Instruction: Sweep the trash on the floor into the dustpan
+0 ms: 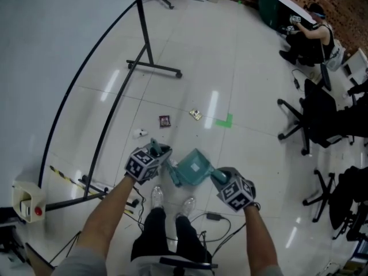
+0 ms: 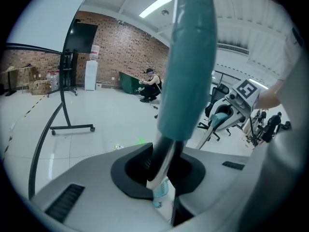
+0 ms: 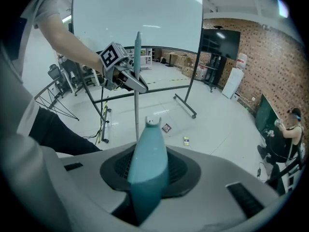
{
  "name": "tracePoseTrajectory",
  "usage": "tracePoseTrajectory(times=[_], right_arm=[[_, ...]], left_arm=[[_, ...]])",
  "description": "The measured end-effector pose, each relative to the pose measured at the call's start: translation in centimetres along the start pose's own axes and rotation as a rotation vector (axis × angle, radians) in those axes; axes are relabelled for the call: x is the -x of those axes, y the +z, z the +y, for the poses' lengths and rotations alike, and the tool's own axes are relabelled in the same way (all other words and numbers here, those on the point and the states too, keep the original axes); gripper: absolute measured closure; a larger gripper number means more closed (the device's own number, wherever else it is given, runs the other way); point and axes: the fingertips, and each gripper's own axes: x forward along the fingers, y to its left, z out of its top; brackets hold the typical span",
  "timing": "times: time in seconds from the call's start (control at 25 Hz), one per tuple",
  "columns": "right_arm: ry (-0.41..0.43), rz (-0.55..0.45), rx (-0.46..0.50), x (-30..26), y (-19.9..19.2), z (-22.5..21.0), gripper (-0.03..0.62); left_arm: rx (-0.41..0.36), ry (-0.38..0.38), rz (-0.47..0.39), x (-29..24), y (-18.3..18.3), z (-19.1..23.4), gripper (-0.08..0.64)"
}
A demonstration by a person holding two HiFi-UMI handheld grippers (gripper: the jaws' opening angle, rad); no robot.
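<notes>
Wrappers [image 1: 165, 121] are lying just beyond the dustpan [image 1: 192, 167], probably light and prone to skidding. Left gripper [image 1: 158, 154] is clamping the stiff broom pole [image 2: 163, 156] beside the dustpan, seemingly a sound hold. Right gripper [image 1: 221, 177] is gripping the dustpan handle [image 3: 147, 163] at its rear.

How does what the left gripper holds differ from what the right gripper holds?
The left gripper is shut on the broom handle, a thin metal pole with a teal sleeve; the right gripper is shut on the dustpan handle, a short, thick teal grip. The broom handle stands near upright; the dustpan handle slopes down to its pan. Both are teal and clamped.
</notes>
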Motion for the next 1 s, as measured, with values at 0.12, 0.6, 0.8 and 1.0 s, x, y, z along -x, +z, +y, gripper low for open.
tracePoseTrajectory(times=[0.12,0.6,0.8,1.0], right_arm=[[0.004,0.001,0.007,-0.2,0.4,0.1,0.488],[0.014,-0.014,0.007,-0.1,0.5,0.8,0.488],[-0.013,-0.041,0.008,0.9,0.5,0.0,0.489],[-0.003,-0.067,0.000,1.4,1.7,-0.5,0.488]], left_arm=[[0.010,0.021,-0.002,-0.1,-1.2,0.5,0.517],[0.045,-0.142,-0.126,-3.4,1.5,-5.2,0.515],[-0.013,-0.123,-0.104,-3.0,2.7,-5.6,0.518],[0.010,-0.030,-0.087,0.2,2.9,-2.8,0.522]])
